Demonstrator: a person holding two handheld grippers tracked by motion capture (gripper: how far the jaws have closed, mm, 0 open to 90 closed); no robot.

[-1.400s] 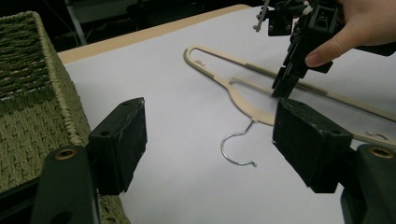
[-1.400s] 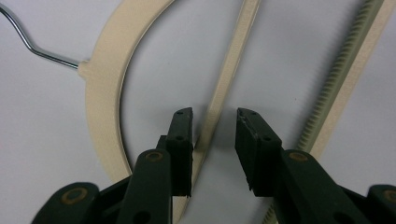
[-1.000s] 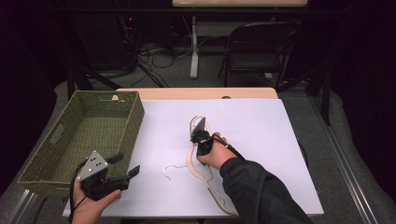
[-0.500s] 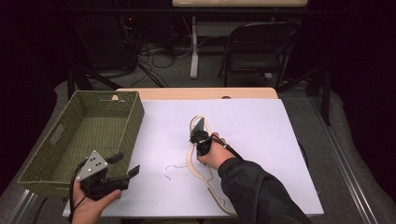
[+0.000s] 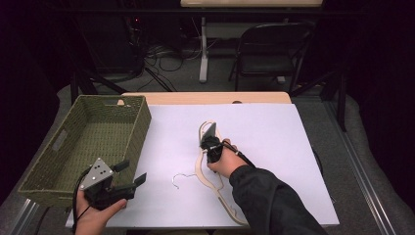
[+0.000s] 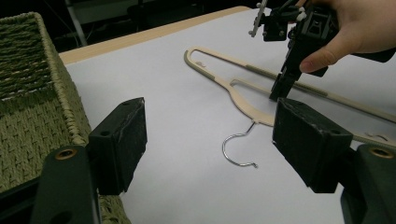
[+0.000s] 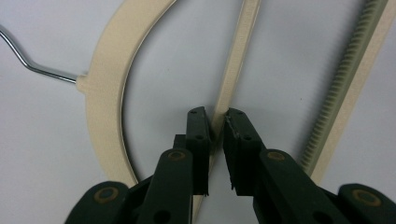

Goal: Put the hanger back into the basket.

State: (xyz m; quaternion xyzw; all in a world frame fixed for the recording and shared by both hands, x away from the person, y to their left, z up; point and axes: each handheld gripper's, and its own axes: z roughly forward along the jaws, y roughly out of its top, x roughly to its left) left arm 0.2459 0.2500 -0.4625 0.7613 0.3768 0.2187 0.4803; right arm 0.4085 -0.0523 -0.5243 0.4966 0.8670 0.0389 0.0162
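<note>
high view: a white sheet (image 5: 274, 147) covers a wooden table (image 5: 205, 97); a green woven basket (image 5: 93, 142) stands at the table's left side, on the sheet's left edge; a cream wooden hanger (image 5: 201, 166) with a metal hook (image 5: 179, 179) lies flat near the middle of the sheet, hook toward the person's left; the right gripper (image 5: 209, 143), held in the right hand (image 5: 222, 159), is angled down onto the hanger; the left gripper (image 5: 128, 180), held in the left hand (image 5: 95, 208), sits near the front edge of the table, just beside the basket's near corner, well apart from the hanger.

left gripper view: the two jaws stand wide apart with nothing between them, so this gripper is released; the hanger (image 6: 243, 100) and its hook (image 6: 236, 147) lie beyond them on the sheet (image 6: 177, 121); the basket (image 6: 42, 98) is at the left; the right gripper (image 6: 282, 86) touches the hanger's thin inner bar.

right gripper view: the jaws are closed in narrowly on either side of the hanger's thin inner bar (image 7: 236, 65), grasping it; the curved shoulder (image 7: 109, 93) lies to the left, the ridged lower bar (image 7: 345, 93) to the right.
</note>
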